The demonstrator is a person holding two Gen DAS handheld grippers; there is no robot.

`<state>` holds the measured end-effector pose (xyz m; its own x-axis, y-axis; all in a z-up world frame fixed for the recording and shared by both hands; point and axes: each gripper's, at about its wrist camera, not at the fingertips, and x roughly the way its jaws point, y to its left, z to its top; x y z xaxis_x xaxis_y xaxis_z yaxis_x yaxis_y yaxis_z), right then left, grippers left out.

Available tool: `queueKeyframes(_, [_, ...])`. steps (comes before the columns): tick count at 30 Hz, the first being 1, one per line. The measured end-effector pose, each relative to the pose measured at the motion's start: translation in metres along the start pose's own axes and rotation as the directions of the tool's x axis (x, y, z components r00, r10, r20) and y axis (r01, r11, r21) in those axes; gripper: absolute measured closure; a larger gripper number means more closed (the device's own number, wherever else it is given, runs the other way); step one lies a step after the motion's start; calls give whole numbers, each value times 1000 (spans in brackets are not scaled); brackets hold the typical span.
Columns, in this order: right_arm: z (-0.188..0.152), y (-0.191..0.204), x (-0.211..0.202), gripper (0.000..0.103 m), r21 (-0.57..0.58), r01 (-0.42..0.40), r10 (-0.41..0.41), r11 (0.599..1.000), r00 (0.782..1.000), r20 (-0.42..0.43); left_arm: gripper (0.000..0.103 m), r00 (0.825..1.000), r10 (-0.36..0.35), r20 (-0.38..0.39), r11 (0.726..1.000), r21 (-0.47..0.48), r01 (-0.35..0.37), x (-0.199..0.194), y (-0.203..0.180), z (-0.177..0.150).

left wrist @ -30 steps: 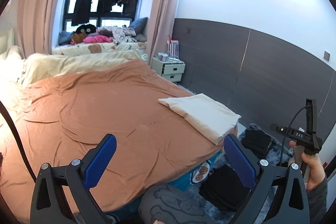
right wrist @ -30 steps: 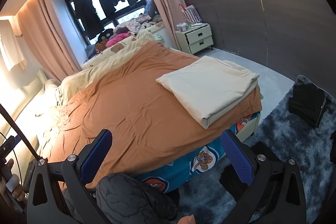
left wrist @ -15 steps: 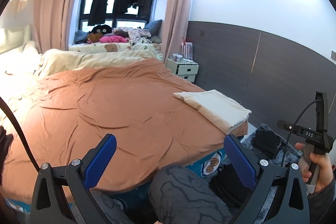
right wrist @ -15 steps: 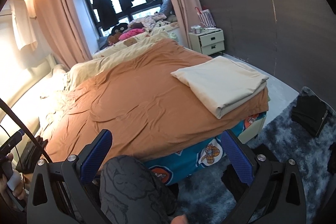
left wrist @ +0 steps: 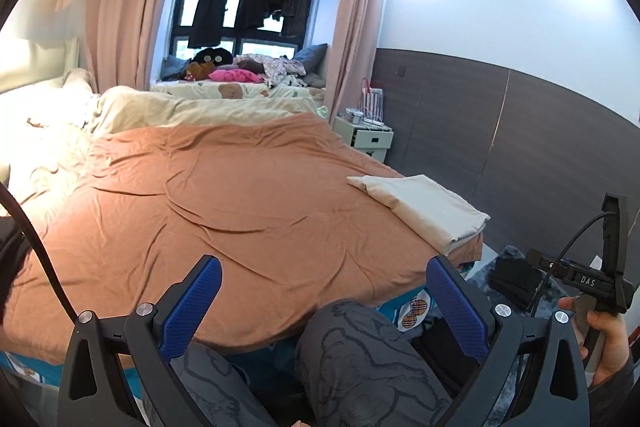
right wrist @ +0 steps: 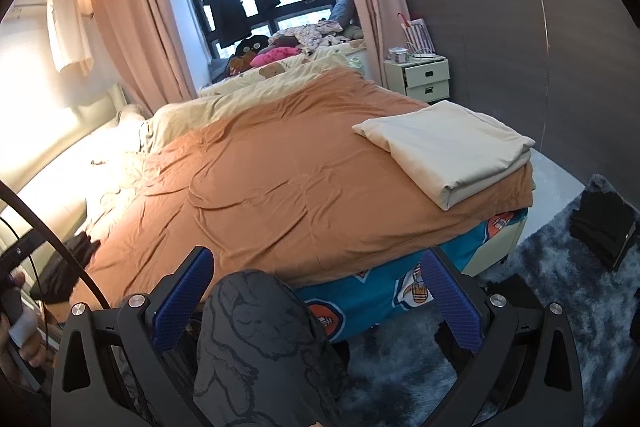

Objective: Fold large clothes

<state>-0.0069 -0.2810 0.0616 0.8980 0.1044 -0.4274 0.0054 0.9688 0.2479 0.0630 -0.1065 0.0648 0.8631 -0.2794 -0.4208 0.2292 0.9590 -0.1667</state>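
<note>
Left tool (left wrist: 323,301): blue-padded fingers spread wide, nothing between them. Right tool (right wrist: 318,293): same, released and empty. Both hang off the foot of the bed, above the person's grey patterned trouser knee (right wrist: 256,311), well short of any cloth.

Landmark: the bed's orange-brown cotton cover (left wrist: 224,203), spread flat with shallow wrinkles.

Task item, by judgement: the folded cream fabric rectangle (right wrist: 444,151), lying on the cover's near right corner, its outer edge close to the cover's drop. It already sits in several stacked layers; whether it is finished or awaits another fold cannot be told.

Handling estimate: soft, limp, light per layer but bulky as a stack; no stiffness, so it will sag and slide apart if lifted at one point. The cloth looks smooth, and layers may shear against each other.

Grip plan: pinch all layers together at two corners of one short edge, one tool per corner, pads closed fully over the fold.

Black folded items (right wrist: 604,223) lie on the grey shag rug (right wrist: 532,267) beyond the cover's right corner.
</note>
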Motion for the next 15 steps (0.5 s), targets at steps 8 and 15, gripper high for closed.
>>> queueKeyframes(8, [-6,3,-1,0,26,2,-2,1000,1000,10,1,1000,14,5,1000,11,-14,-5,-4,-1])
queueKeyframes(15, [-11,11,-3,0,17,23,-23,1000,1000,10,1,1000,8,12,1000,23,-8,-8,-8,-1])
